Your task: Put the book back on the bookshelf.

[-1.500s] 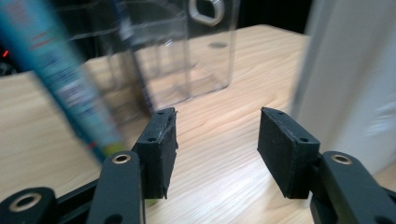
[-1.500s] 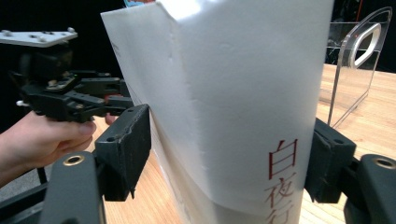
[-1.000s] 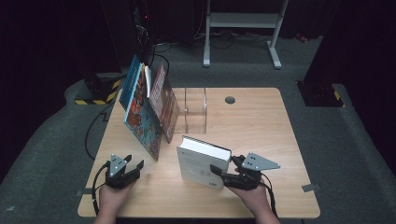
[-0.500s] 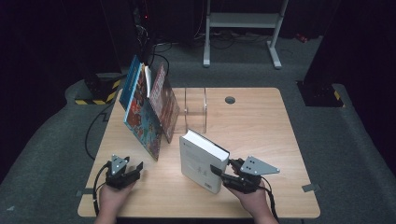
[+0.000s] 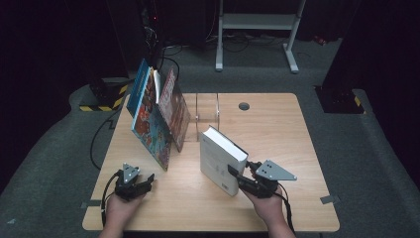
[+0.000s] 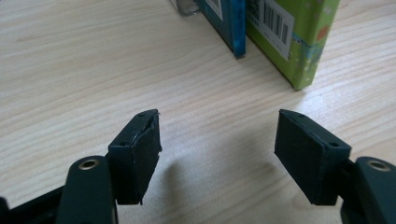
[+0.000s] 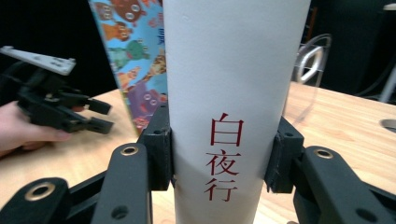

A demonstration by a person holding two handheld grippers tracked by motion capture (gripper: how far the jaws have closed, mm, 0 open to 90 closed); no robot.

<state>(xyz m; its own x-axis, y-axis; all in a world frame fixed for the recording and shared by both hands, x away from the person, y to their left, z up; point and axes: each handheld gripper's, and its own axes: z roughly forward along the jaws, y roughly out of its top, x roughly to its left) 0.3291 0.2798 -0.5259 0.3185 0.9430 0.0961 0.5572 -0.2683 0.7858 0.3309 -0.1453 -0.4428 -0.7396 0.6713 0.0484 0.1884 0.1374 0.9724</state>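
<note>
- Left gripper rests low on the near left part of the table; its jaws stand wide apart over bare wood and have just been opening, with nothing between them; in the left gripper view a blue book and a green book stand just beyond.
- Leaning picture books stand at the table's left, propped beside a clear bookend.
- White book stands upright near the table's middle front, well apart from the leaning ones, spine toward the person.
- Right gripper clamps the white book's spine low down; both pads press its sides.
</note>
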